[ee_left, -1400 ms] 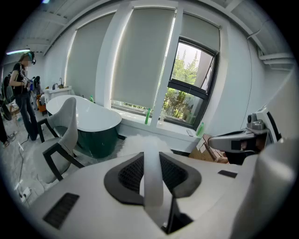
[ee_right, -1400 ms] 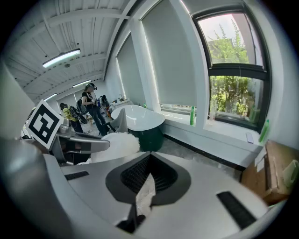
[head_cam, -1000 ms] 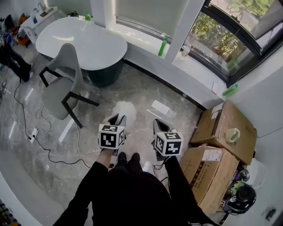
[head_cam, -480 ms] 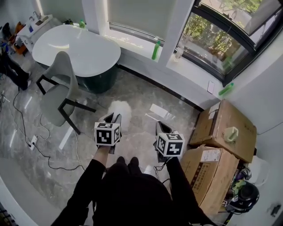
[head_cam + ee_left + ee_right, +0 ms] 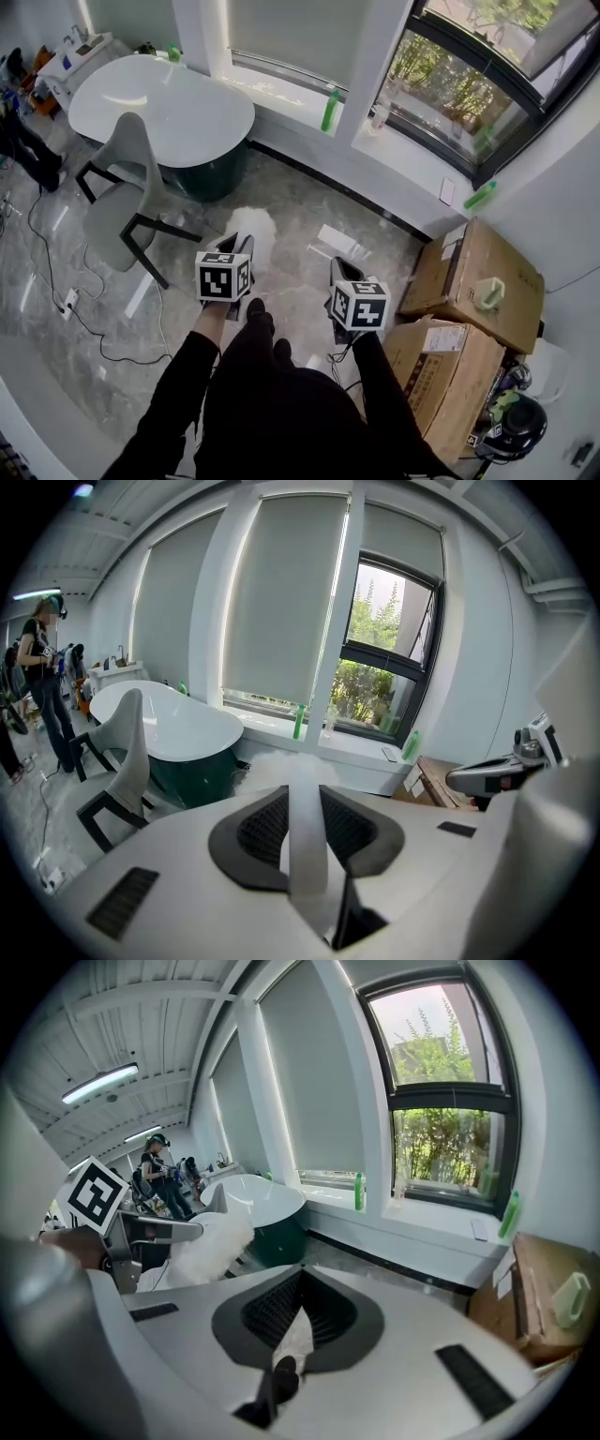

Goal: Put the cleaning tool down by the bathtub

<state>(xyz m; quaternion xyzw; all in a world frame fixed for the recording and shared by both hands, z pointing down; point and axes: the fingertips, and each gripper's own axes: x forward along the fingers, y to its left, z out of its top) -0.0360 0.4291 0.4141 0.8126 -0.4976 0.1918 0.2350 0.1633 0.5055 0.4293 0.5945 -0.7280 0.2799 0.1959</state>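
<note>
A white bathtub (image 5: 159, 112) was seen at far left, a grey chair (image 5: 122, 197) beside it. A fluffy white duster (image 5: 255, 228) was gripped by its handle in the left claw (image 5: 234, 247), over the floor (image 5: 300, 202) and apart from the bathtub. The right claw (image 5: 345, 270) was clenched on nothing, near cardboard boxes (image 5: 478, 281).

Room, daylit. Floor (image 5: 309, 202): grey veined marble, glossy, with a black cable (image 5: 103, 323) trailing across it to a white power strip (image 5: 71, 298). Walls (image 5: 562, 216): white. Windows (image 5: 450, 84): dark-framed, trees outside; pale roller blinds (image 5: 281, 33) lowered on the panes alongside. Sill (image 5: 300, 103): white, long, bearing green bottles (image 5: 329, 109). Bathtub (image 5: 159, 108): oval, white top, dark green base. Chair (image 5: 122, 202): grey shell, black legs, just beside it. Cardboard boxes (image 5: 483, 267): two, against the wall. Ceiling strip light (image 5: 101, 1082): lit.
</note>
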